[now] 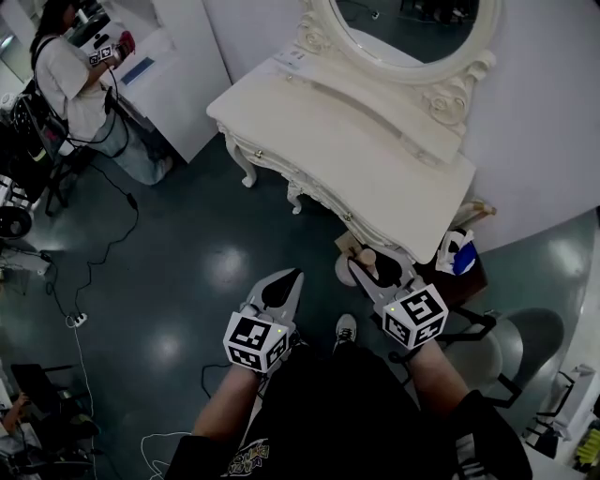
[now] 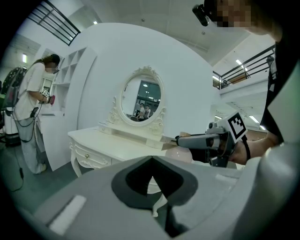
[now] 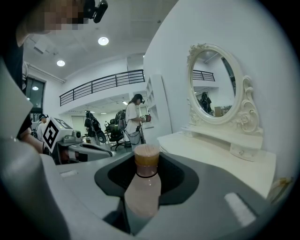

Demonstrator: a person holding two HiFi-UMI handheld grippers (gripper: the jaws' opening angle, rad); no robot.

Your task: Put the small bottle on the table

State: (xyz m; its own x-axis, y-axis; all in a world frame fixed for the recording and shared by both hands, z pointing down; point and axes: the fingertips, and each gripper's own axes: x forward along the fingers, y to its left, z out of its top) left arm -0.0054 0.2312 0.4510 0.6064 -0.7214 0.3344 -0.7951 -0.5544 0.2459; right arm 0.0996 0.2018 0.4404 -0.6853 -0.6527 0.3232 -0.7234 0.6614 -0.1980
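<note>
The small bottle (image 3: pixel 143 187), pinkish with a tan cap, stands upright between the jaws of my right gripper (image 3: pixel 146 161), which is shut on it. In the head view the right gripper (image 1: pixel 364 269) holds the bottle (image 1: pixel 367 259) just off the front edge of the white dressing table (image 1: pixel 375 150), below the tabletop's level. My left gripper (image 1: pixel 287 279) hangs to the left over the dark floor, shut and with nothing in it. Its own view shows the jaws (image 2: pixel 151 158) pressed together, with the right gripper (image 2: pixel 211 140) beyond and the table (image 2: pixel 117 143) further back.
An oval mirror (image 1: pixel 412 28) rises at the table's back. A person (image 1: pixel 70 84) stands at a white cabinet (image 1: pixel 173 56) far left. Cables (image 1: pixel 94 272) trail over the floor. A brown box with a blue-white item (image 1: pixel 459 255) and a grey stool (image 1: pixel 525 342) are at the right.
</note>
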